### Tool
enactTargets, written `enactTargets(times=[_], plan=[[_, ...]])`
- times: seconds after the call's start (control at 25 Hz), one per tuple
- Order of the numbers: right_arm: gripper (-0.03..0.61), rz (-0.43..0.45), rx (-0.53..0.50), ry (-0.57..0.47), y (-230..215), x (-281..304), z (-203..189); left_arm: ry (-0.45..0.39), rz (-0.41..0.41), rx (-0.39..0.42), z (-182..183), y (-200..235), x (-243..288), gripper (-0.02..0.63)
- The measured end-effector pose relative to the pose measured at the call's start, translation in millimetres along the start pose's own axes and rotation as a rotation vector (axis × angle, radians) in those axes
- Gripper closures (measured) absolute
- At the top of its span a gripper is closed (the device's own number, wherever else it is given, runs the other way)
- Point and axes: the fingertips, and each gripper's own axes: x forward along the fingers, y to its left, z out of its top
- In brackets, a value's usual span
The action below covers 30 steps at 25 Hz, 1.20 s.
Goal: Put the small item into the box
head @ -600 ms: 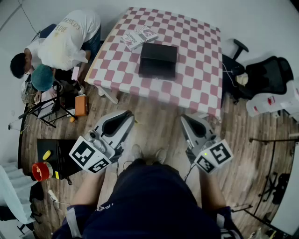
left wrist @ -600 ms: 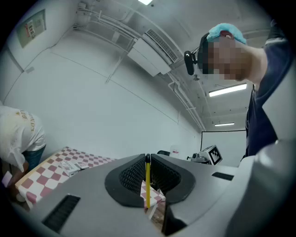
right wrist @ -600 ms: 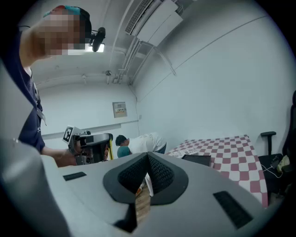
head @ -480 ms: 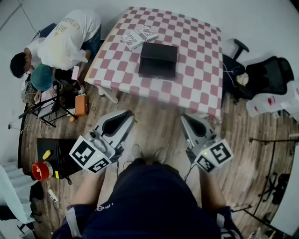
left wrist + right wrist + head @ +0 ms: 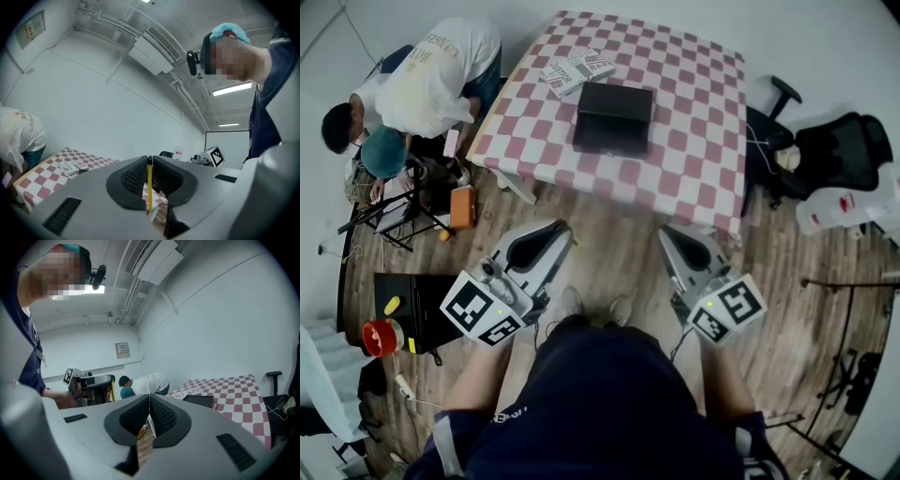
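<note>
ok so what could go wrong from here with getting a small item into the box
1. The two small packets lie side by side, seemingly touching, so grabbing one may drag the other.
2. The black box looks closed from above; if so, it needs opening first.
3. Two people crouch beside the table near the packets, by a tripod; stepping in there risks a bump.
The left claw and right claw are shut, empty, short of the table.
</note>
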Motion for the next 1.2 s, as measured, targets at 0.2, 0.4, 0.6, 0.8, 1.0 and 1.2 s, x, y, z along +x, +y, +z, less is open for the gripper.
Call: enactTargets(times=[0.2,0.4,0.6,0.8,1.0,1.2], plan=[[0.56,0.017,-0.003,-0.005,-8,-20,-2,-0.011,0.007,0.006,-4,-20,10,0.552],[0.56,0.029,-0.011,-0.018,-18,-38,0,-0.015,0.008,0.012,-11,-42,23,0.552],[0.56,0.048,-0.004,-0.007,-23,-43,-6,-0.012,0.019,0.01,-14,-48,28,0.552],[0.56,0.07,0.007,0.005,-27,-36,-11,-0.013,0.037,0.002,-17,-41,30,0.552],[0.56,0.083,0.014,0.017,-37,-23,-10,-0.012,0.04,-0.006,-18,-26,40,0.552],[0.56,0.079,0.021,0.037,-56,-1,-12,-0.009,0.032,-0.018,-20,-2,57,0.552]])
